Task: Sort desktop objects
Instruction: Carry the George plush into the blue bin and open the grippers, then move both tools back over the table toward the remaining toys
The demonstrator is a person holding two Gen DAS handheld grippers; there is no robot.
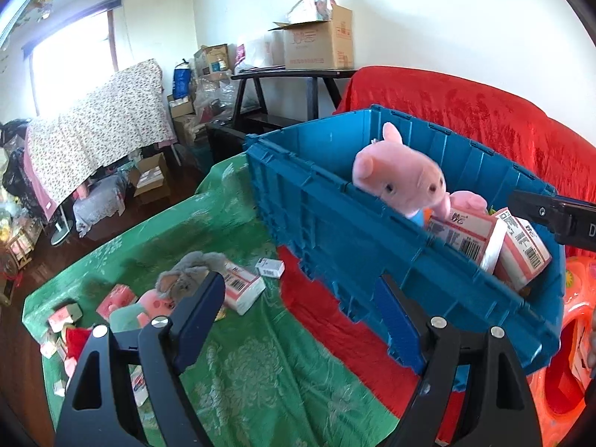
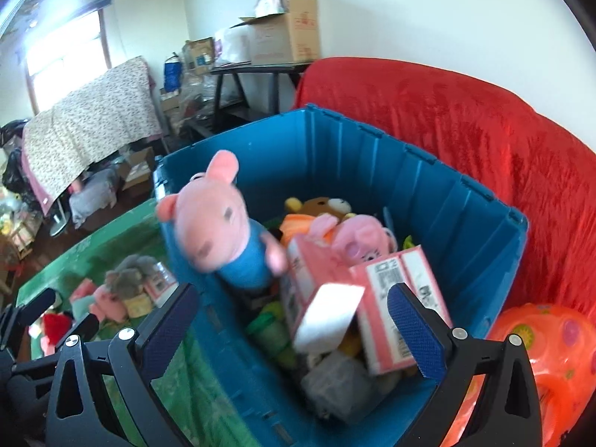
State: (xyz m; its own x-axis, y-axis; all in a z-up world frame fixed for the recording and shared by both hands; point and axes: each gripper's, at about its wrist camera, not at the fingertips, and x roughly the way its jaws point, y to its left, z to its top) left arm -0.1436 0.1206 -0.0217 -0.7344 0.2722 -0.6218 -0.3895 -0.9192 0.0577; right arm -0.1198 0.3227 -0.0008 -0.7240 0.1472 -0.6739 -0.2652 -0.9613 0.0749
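Pink pig plush (image 2: 219,219) blurred; orange toy (image 2: 536,365) partly cut off.

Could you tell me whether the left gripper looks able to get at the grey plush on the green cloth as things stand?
Probably yes. The left gripper is open and empty, and the grey plush lies uncovered on the green cloth just beyond its finger; the blue bin stands off to the side.

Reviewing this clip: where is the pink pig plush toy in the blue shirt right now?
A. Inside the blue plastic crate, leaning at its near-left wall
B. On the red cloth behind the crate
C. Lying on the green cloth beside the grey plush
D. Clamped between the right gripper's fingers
A: the pink pig plush toy stands inside the blue plastic crate, head above the rim, while the right gripper is open and apart from it.
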